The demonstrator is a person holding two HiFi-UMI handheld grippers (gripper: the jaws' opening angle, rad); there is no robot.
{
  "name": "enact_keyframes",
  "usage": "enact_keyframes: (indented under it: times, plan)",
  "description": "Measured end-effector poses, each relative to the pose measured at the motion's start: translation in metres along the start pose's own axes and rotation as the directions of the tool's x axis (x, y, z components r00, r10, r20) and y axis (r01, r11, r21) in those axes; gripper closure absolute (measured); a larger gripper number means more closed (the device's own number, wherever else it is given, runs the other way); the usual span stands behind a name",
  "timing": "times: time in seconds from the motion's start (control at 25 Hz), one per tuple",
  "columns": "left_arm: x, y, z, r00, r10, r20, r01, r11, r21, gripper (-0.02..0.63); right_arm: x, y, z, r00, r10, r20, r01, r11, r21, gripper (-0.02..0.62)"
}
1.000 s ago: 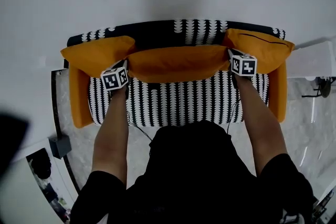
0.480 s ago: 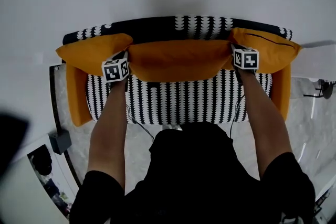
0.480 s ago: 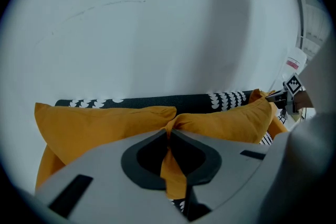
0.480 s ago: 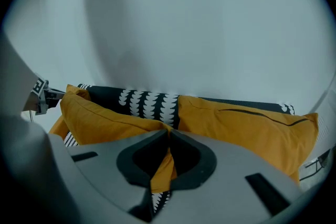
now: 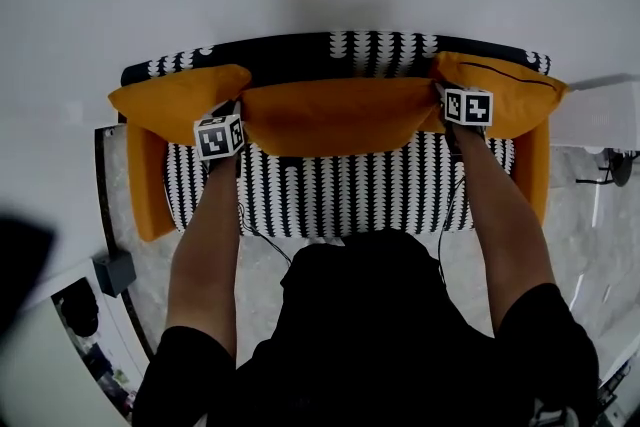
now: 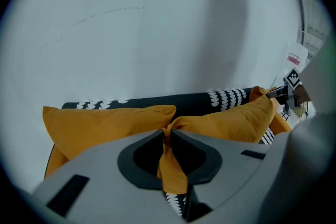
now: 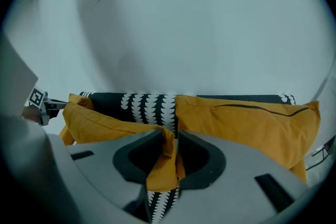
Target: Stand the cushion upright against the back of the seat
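The orange middle cushion (image 5: pixel 340 115) stands on its long edge on the black-and-white seat (image 5: pixel 340 190), leaning against the sofa back (image 5: pixel 380 50). My left gripper (image 5: pixel 238 112) holds its left corner. In the left gripper view the jaws (image 6: pixel 168 134) pinch a tuft of the cushion (image 6: pixel 226 123) and are just starting to open. My right gripper (image 5: pixel 441 96) is at the right corner. In the right gripper view its jaws (image 7: pixel 175 136) are opening, and the cushion's (image 7: pixel 105 118) corner hangs loosely between them with a gap showing.
Two more orange cushions flank it, one at the left end (image 5: pixel 175 100) and one at the right end (image 5: pixel 510 90) of the sofa. Orange armrests (image 5: pixel 150 185) close both sides. A white wall rises right behind the sofa back. A dark box (image 5: pixel 115 272) sits on the floor at the left.
The cushion has been pushed back and straightened against the sofa back, both grippers going with it. The last half second shows almost no movement.
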State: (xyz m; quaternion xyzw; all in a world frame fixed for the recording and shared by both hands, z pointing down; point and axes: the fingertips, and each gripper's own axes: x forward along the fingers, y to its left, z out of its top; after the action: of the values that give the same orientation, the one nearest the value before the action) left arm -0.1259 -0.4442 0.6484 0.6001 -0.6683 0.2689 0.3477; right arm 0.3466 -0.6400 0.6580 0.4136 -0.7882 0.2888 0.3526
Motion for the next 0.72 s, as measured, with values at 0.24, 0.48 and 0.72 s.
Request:
enact_keyframes:
  times: [0.24, 0.48, 0.72]
  plan:
    - [-0.033, -0.002, -0.002, 0.998, -0.023, 0.057, 0.021, 0.999, 0.034, 0.517, -0.04, 0.003, 0.004, 0.997, -0.03, 0.075, 0.03, 1.0, -0.007, 0.431]
    - [-0.078, -0.014, 0.002, 0.987, -0.071, 0.147, 0.062, 0.996, 0.061, 0.517, -0.093, 0.042, 0.004, 0.983, -0.001, 0.182, 0.008, 0.999, -0.035, 0.433]
    - [-0.142, -0.049, -0.008, 0.953, -0.192, 0.236, 0.177, 0.981, 0.083, 0.544, -0.156, 0.129, -0.02, 0.954, 0.132, 0.271, -0.125, 0.991, -0.043, 0.541]
